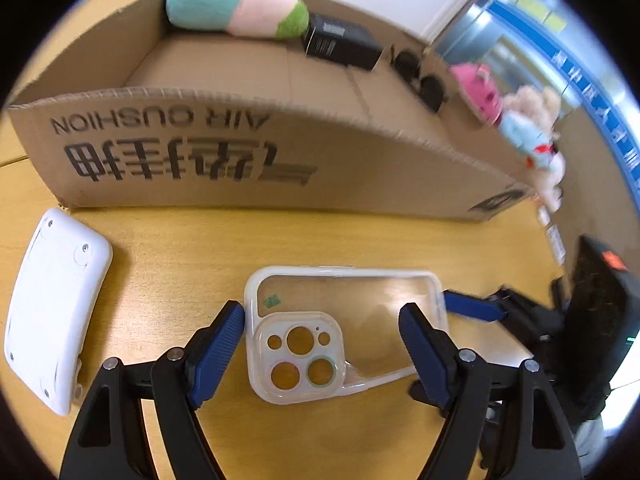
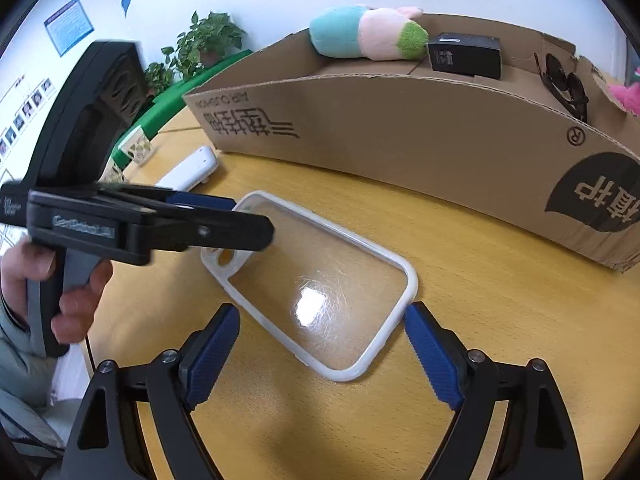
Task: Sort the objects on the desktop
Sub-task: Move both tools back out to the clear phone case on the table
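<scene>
A clear phone case [image 1: 344, 320] with a white rim lies flat on the wooden table; it also shows in the right wrist view [image 2: 320, 280]. My left gripper [image 1: 324, 336] is open, its blue fingers on either side of the case's camera end. My right gripper [image 2: 324, 344] is open around the case's other end; it shows at the right in the left wrist view [image 1: 476, 308]. A cardboard box [image 1: 248, 152] stands behind, holding a pastel plush [image 1: 236, 4], a black box [image 1: 340, 40] and sunglasses [image 1: 420, 76].
A white flat device [image 1: 52, 308] lies on the table at the left. Pink and beige plush toys [image 1: 520, 120] lie by the box's right end. A potted plant [image 2: 200, 48] and a green surface stand beyond the table's far edge.
</scene>
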